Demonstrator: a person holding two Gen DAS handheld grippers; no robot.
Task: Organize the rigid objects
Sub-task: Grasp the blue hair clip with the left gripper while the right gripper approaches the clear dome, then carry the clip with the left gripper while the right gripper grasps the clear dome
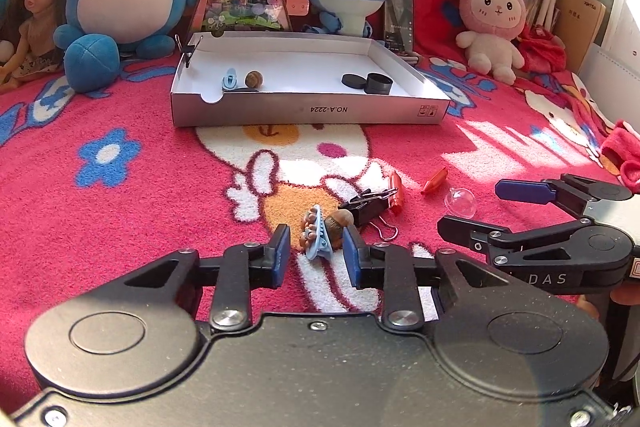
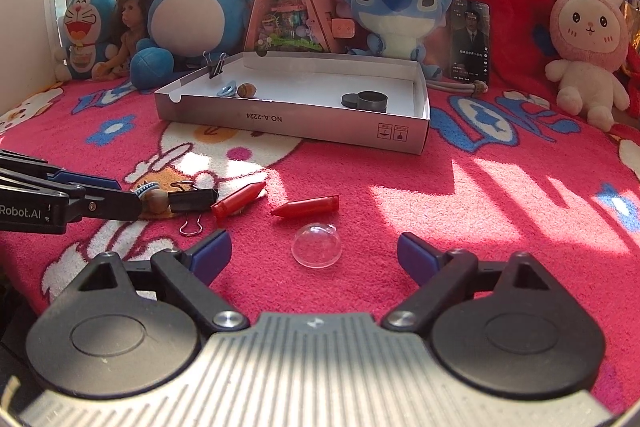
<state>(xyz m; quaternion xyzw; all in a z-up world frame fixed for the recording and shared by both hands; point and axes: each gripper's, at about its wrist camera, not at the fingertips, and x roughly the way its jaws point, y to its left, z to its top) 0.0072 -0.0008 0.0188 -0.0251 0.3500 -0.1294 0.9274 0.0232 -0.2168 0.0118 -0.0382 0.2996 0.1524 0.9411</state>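
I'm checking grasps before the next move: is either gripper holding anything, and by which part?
Nothing is clearly held. The left gripper brackets the blue hair clip without visible pad contact; the right gripper stands open before the clear dome.

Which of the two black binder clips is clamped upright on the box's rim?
The binder clip at the cardboard box's back left corner; the other clip lies flat on the blanket beside the red crayons.

Cardboard box [image 1: 308, 111], front wall, frame centre: "NO.A-2224", printed upside down. Right gripper [image 1: 472, 207], right edge of left wrist view: "DAS". Left gripper [image 2: 132, 193], left edge of right wrist view: "Robot.AI".
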